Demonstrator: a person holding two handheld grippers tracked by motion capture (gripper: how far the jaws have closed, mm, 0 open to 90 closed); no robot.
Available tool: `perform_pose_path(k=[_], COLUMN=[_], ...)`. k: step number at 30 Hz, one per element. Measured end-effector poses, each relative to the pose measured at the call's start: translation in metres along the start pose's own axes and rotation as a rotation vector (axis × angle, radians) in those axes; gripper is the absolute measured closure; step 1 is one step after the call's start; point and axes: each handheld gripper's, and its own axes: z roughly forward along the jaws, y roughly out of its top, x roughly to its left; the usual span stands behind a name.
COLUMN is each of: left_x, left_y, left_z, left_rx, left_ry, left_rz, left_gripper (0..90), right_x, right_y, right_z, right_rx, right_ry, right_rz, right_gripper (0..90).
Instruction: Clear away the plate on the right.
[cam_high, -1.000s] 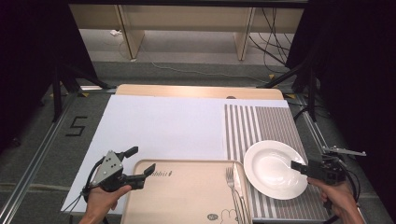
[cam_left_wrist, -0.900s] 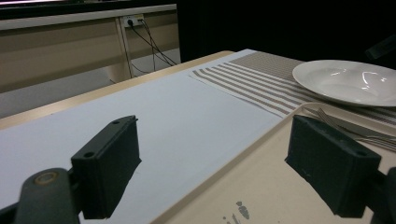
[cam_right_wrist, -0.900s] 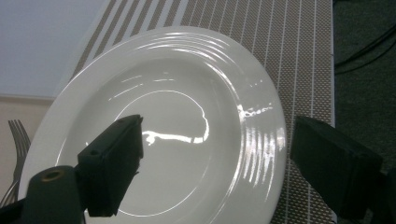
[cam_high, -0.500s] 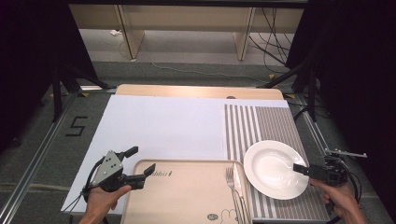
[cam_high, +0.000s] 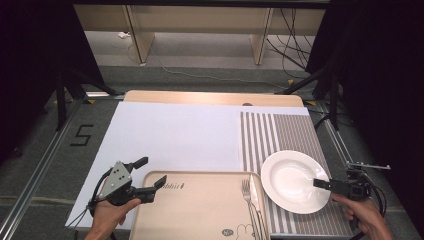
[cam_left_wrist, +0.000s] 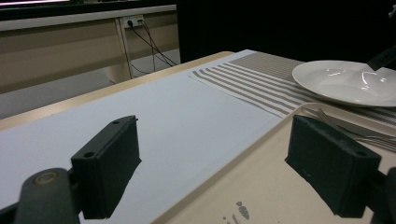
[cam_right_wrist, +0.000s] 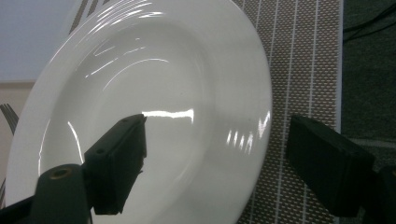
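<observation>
The white plate (cam_high: 294, 181) is round, glossy and shallow-bowled, catching streaks of light across its broad rim. It sits on the striped placemat (cam_high: 280, 135) at the right of the worktop (cam_high: 210, 97), just beside the tan tray (cam_high: 200, 210) that carries a fork (cam_high: 248, 197). The right gripper (cam_right_wrist: 212, 154) has its jaws spread wide astride the plate's near rim, one over the bowl, one over the mat. The left gripper (cam_high: 145, 175) hovers at the tray's left corner, jaws likewise spread, holding nothing.
</observation>
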Motion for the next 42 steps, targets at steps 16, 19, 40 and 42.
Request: perform_pose_path(k=[16, 19, 40, 42], left_x=[0.000, 0.000, 0.000, 0.000], left_y=[0.000, 0.000, 0.000, 0.000], left_z=[0.000, 0.000, 0.000, 0.000], left_rx=[0.000, 0.000, 0.000, 0.000], left_ry=[-0.001, -0.001, -0.002, -0.002], left_rz=[0.000, 0.000, -0.001, -0.001], left_gripper=[16.3, 16.3, 16.3, 16.4], right_x=[0.000, -0.004, -0.007, -0.007], right_y=[-0.002, -0.002, -0.004, -0.004], right_z=[0.008, 0.010, 0.012, 0.013], right_rx=[-0.001, -0.013, 0.000, 0.001], right_ry=[0.019, 0.032, 0.095, 0.099], right_rz=[0.036, 0.015, 0.025, 0.025], right_gripper=[26.8, 27.8, 35.0, 35.8])
